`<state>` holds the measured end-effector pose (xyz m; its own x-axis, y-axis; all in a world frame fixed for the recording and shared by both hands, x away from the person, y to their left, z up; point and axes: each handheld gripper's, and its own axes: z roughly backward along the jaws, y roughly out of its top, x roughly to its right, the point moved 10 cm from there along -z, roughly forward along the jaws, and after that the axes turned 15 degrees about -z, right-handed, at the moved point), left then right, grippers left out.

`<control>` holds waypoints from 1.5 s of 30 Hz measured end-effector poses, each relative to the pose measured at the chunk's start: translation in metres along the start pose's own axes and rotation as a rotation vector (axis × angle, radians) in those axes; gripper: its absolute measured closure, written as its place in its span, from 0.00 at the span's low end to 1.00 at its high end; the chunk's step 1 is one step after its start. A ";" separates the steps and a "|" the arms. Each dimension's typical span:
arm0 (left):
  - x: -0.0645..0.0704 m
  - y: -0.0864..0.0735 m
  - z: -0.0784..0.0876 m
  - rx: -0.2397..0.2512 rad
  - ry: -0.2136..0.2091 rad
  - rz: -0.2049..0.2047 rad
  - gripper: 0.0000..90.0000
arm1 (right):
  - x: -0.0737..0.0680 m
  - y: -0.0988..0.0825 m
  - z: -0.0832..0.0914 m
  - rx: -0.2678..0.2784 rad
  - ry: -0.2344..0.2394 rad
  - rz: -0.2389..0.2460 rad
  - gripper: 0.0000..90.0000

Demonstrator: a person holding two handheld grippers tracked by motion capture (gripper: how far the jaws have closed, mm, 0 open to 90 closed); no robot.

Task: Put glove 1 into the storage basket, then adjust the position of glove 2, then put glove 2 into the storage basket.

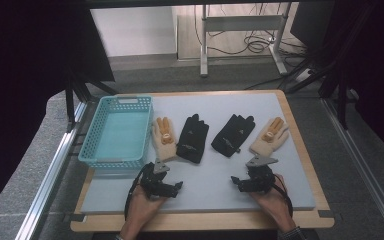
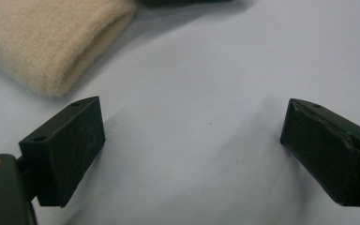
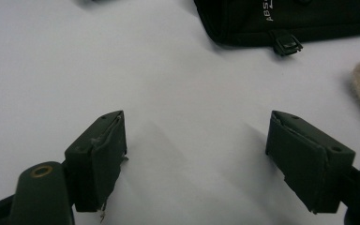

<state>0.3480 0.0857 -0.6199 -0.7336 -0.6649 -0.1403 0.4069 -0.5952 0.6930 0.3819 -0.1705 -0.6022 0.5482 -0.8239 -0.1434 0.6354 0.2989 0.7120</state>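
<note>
The pale grey padded surface (image 1: 205, 185) carries everything, and the turquoise plastic lattice basket (image 1: 91, 142) at its left has nothing in it — so I'd say the sorting hasn't started. All 4 gloves lie in a row beside it: a cream knit glove with orange fingertips (image 1: 164, 137), 2 black fabric gloves (image 1: 193, 137) (image 1: 234, 134), then a second cream knit glove (image 1: 270, 137).

The left gripper (image 1: 176, 187) hovers just short of the first cream glove's cuff (image 2: 51, 42), fingers spread wide, nothing between them. The right gripper (image 1: 236, 181) — same deal, wide apart and holding nothing, near a black cuff (image 3: 286, 18).

Writing: white letters "ABS" on that cuff, the rest cut off.
</note>
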 end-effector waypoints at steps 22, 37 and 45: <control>0.000 0.000 0.000 0.001 0.001 0.002 0.08 | 0.002 0.005 0.003 0.008 0.019 -0.032 0.34; 0.000 0.000 0.000 0.001 0.000 0.002 0.08 | 0.025 0.046 -0.003 0.030 0.017 -0.115 0.56; 0.000 0.000 0.000 0.000 0.000 0.001 0.08 | 0.043 0.075 -0.013 0.048 -0.034 -0.112 0.70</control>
<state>0.3479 0.0860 -0.6198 -0.7333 -0.6655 -0.1389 0.4081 -0.5944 0.6929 0.4603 -0.1771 -0.5641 0.4558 -0.8671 -0.2009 0.6642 0.1812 0.7253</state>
